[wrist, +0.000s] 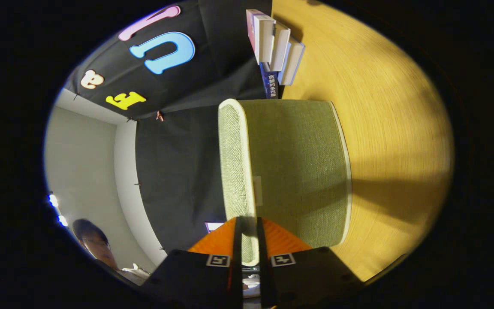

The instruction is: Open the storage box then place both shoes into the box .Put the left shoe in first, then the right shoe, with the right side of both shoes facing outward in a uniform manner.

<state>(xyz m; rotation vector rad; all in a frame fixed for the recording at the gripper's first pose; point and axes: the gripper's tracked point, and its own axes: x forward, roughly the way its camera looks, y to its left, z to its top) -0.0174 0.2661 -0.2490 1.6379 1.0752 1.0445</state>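
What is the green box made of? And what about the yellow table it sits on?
The green storage box looks like woven fabric: a fine mesh-like weave shows on its side and lid, with a pale smooth trim along the edges, perhaps tape or plastic. The table looks like wood or a wood-look laminate, with fine grain lines and a matte finish. The gripper has its fingers closed on the lid's pale rim.

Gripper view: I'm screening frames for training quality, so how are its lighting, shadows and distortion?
In the gripper view, fisheye optics bow the green woven fabric storage box and the yellow wooden tabletop; warm light, with the box's shadow falling dark across the wood; the gripper nips the box's white-trimmed lid edge, fingers nearly closed; the stacked books look soft.
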